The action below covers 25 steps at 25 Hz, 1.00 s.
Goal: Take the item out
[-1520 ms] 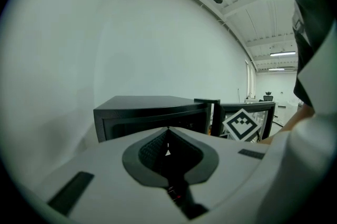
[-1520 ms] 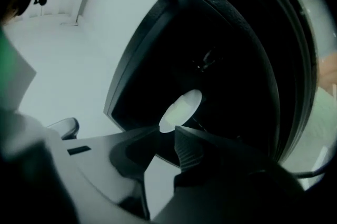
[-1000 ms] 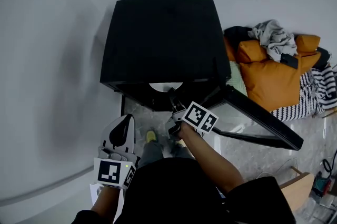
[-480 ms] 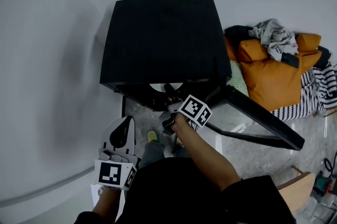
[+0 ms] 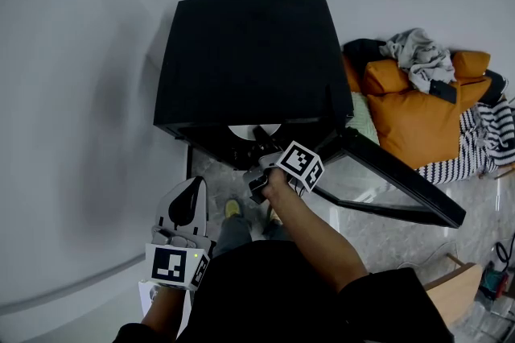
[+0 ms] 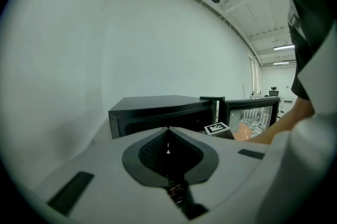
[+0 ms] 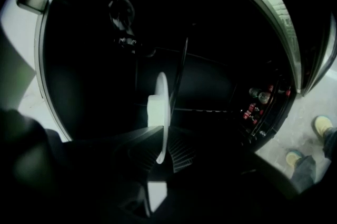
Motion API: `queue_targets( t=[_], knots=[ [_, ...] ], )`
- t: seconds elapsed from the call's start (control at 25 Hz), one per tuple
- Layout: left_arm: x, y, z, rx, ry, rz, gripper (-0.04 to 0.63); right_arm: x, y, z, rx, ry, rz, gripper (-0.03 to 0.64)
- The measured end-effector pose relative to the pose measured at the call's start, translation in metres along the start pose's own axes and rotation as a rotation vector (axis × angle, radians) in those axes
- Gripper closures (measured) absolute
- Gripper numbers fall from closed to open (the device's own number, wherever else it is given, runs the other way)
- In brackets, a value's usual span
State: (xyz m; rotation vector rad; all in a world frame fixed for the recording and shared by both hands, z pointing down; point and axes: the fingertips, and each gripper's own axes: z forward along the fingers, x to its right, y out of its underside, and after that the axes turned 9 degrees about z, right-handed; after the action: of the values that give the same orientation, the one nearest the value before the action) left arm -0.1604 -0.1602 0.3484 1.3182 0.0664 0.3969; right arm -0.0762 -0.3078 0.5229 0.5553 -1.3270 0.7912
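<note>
A black cabinet (image 5: 249, 51) stands against the white wall with its glass door (image 5: 386, 180) swung open to the right. A white plate (image 5: 254, 130) sits just inside the opening. My right gripper (image 5: 261, 142) reaches into the opening; its jaws are closing. In the right gripper view the plate (image 7: 159, 107) stands edge-on between the ribbed pads, and my right gripper (image 7: 163, 152) presses on its near rim. My left gripper (image 5: 194, 182) hangs shut and empty near the person's body, left of the cabinet front. In the left gripper view, the left gripper (image 6: 168, 131) points at the cabinet (image 6: 158, 107).
Orange cushions with crumpled clothes (image 5: 418, 92) and a striped cloth (image 5: 483, 144) lie right of the cabinet. A wooden piece (image 5: 455, 285) sits at the lower right. The person's shoes (image 5: 232, 208) stand on the grey floor before the cabinet. Small red-capped items (image 7: 255, 107) show deep inside at the right.
The right gripper has pushed further into the cabinet opening toward the plate. The left gripper has stayed put.
</note>
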Motion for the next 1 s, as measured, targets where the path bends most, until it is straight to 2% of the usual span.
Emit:
queue_targets(
  t=[0.6,1.0],
  knots=[
    [0.009,0.000,-0.004,0.017,0.006,-0.006,0.588,-0.002,0.008,-0.026,-0.049,-0.014,0.001,0.591],
    [0.019,-0.004,-0.005,0.031,0.028,-0.003,0.588,-0.005,0.034,-0.075,-0.182,0.007,-0.019,0.591]
  ],
)
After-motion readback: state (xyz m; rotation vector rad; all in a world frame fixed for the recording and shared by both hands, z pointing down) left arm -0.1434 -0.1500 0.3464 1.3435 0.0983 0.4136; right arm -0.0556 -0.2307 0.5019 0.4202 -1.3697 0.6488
